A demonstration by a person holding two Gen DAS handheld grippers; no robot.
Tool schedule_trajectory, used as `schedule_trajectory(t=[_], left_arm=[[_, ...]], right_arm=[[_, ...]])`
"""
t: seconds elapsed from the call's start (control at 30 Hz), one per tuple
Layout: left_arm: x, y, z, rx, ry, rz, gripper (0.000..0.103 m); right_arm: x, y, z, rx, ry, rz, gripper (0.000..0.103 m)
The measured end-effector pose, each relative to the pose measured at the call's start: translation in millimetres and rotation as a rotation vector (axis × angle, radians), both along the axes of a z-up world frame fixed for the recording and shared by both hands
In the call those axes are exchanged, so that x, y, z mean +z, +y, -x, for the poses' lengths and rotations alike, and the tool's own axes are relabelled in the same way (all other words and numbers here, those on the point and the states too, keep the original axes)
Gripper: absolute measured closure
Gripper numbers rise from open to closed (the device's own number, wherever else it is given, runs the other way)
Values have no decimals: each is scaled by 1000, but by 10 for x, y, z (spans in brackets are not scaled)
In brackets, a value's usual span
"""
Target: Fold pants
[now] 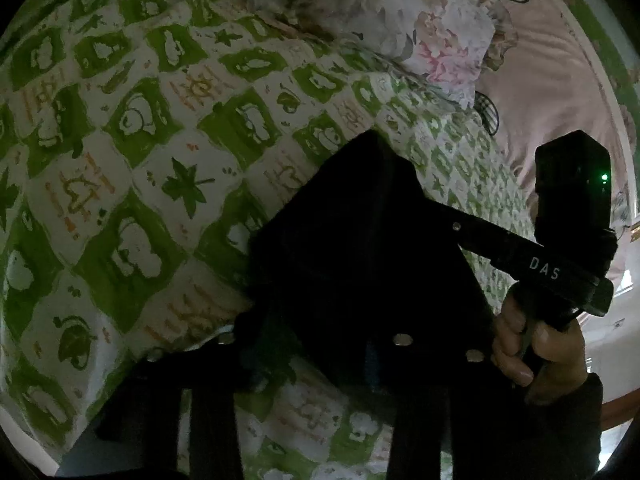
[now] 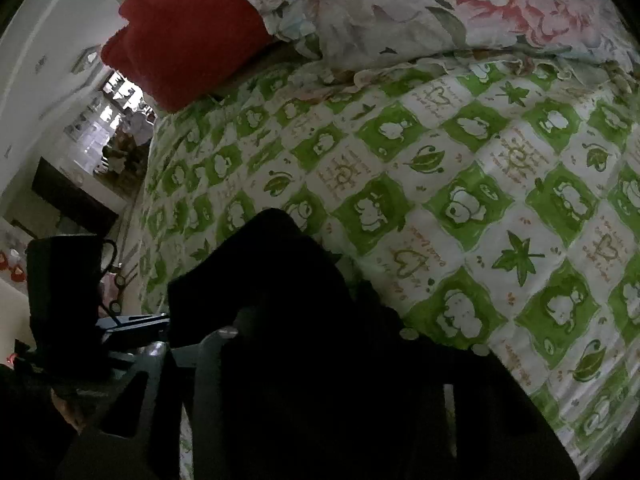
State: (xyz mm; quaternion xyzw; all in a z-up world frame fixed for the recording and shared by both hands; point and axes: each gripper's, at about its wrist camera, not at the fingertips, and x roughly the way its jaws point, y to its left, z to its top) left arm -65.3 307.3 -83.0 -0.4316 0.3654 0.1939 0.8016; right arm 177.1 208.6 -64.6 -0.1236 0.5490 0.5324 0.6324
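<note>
The black pants (image 1: 352, 248) hang bunched in front of my left gripper (image 1: 320, 344), lifted above the green-and-white bedsheet (image 1: 132, 168). The left jaws look closed on the dark cloth, though the fabric hides the fingertips. The other gripper (image 1: 520, 256) shows at the right of the left wrist view, held by a hand (image 1: 536, 348), its tip reaching the pants. In the right wrist view the black pants (image 2: 280, 280) cover my right gripper (image 2: 320, 340), which seems shut on them. The bedsheet (image 2: 480, 200) lies beyond.
A floral quilt (image 1: 400, 12) and pink bedding (image 1: 552, 80) lie at the far end of the bed. A red pillow (image 2: 188, 28) and the floral quilt (image 2: 440, 4) show in the right wrist view. The bed edge and a doorway (image 2: 108, 128) are at the left.
</note>
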Motion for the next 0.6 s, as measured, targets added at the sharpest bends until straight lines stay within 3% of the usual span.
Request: schedule_trajectory(t=[0.1,0.27,0.6], left_arm=[[22,-14,-11,-3,5,-10,76],[140,-87,-21,-8,1,-24,83],[617,-334,10,-51,-75,-73,85]], right_arm=[[31,-22,27,0,-9,-13,76],[121,-85,52,-18,-15,-43,79],[647,-421,155,-59,-58,-139,80]])
